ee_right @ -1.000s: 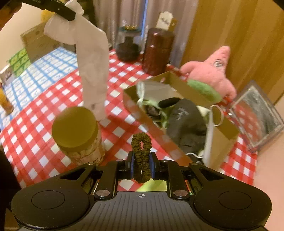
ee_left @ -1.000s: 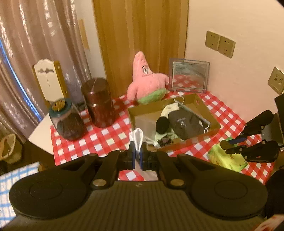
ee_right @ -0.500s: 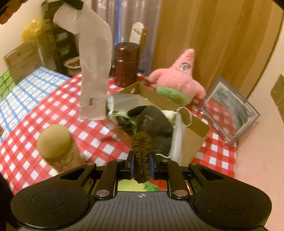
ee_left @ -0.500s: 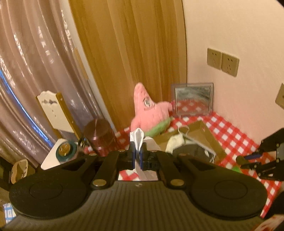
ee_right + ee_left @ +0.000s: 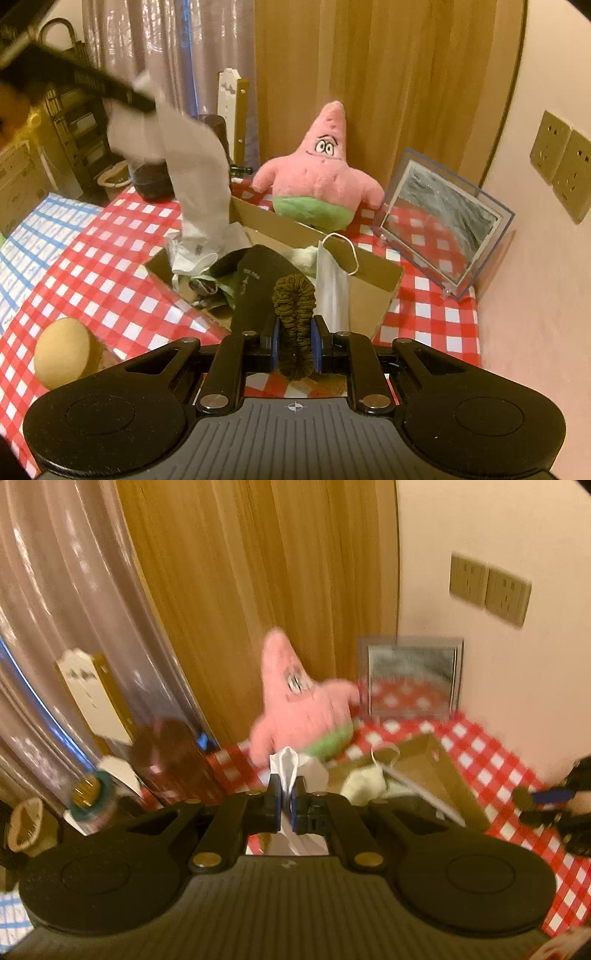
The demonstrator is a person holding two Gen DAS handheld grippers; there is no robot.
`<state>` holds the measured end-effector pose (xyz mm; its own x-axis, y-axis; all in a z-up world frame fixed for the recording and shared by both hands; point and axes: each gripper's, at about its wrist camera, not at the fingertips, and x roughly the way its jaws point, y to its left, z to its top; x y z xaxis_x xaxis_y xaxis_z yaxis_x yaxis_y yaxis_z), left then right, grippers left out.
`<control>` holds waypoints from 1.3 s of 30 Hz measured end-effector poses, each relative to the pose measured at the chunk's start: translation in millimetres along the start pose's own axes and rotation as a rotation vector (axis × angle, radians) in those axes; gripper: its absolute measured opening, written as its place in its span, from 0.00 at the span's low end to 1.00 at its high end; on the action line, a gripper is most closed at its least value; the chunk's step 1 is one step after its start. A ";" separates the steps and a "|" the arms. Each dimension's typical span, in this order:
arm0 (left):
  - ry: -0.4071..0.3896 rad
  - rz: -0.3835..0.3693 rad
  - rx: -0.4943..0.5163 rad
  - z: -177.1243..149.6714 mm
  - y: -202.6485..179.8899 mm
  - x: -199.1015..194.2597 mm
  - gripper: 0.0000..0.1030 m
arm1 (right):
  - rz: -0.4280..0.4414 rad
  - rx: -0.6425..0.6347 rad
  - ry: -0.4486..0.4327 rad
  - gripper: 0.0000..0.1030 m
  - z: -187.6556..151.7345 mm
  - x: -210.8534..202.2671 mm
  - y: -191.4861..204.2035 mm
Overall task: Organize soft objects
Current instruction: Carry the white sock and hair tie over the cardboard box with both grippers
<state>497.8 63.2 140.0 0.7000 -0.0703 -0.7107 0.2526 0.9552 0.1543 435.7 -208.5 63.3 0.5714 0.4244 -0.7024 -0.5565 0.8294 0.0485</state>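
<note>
My left gripper (image 5: 286, 801) is shut on the top of a long white sock (image 5: 284, 766). In the right wrist view that gripper (image 5: 142, 105) is a blurred black bar at the upper left. The sock (image 5: 197, 181) hangs from it, and its lower end reaches into the left end of the cardboard box (image 5: 373, 284). My right gripper (image 5: 294, 347) is shut on a dark olive scrunchie (image 5: 293, 302), just short of the box's near side. The box holds a black fabric piece (image 5: 255, 280), a face mask (image 5: 332, 284) and other soft items. A pink starfish plush (image 5: 321, 173) sits behind the box.
A framed mirror (image 5: 441, 218) leans on the wall at the right, below wall sockets (image 5: 561, 162). A brown canister (image 5: 173, 753) and a teal-lidded jar (image 5: 86, 794) stand left of the plush. A cork-lidded jar (image 5: 62, 350) stands on the red check cloth at the near left.
The left gripper has carried the white sock to the right, from over the cloth to over the box's left end. The right gripper with the scrunchie has closed in on the box and rolled.
</note>
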 end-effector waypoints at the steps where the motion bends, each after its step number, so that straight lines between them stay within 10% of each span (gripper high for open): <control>1: 0.019 -0.008 0.001 -5.5 -1.9 12.2 0.04 | 0.001 0.004 0.000 0.17 -0.7 2.9 -1.6; 13: 0.170 -0.047 0.089 -52.1 -32.2 101.3 0.04 | 0.022 0.066 0.030 0.17 -10.5 47.6 -22.4; 39: 0.227 -0.070 0.168 -83.4 -49.7 142.8 0.04 | 0.075 0.097 0.079 0.17 -3.6 102.2 -11.5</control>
<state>529.5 29.7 -26.4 0.5142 -0.0497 -0.8562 0.4151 0.8880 0.1977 498.3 -176.0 -11.6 0.4791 0.4595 -0.7479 -0.5326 0.8294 0.1684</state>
